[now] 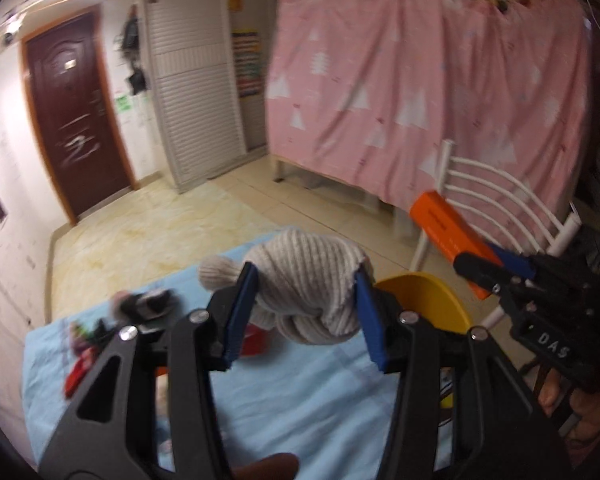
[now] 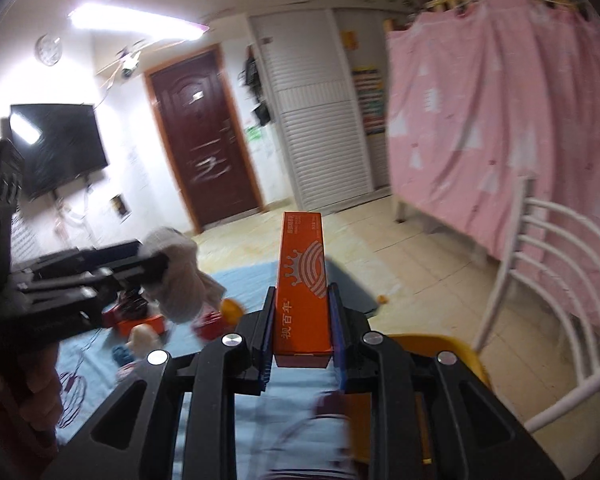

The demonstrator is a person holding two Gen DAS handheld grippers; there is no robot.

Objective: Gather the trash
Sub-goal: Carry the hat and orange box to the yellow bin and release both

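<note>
Your right gripper (image 2: 302,320) has its fingers pinched on the near end of the long orange carton (image 2: 303,280), which juts forward in the air above the blue-covered counter (image 2: 236,280). It looks light, stiff and thin-walled, so squeeze the narrow sides gently or they will likely crush; held at one end, it may swing. Your left gripper (image 1: 306,312) has its fingers clamped around a knit beanie (image 1: 304,276), lifted above the counter: soft, light, unlikely to slip, best gripped through the bunched fold. The yellow bin (image 1: 428,300) sits just beside it.
</note>
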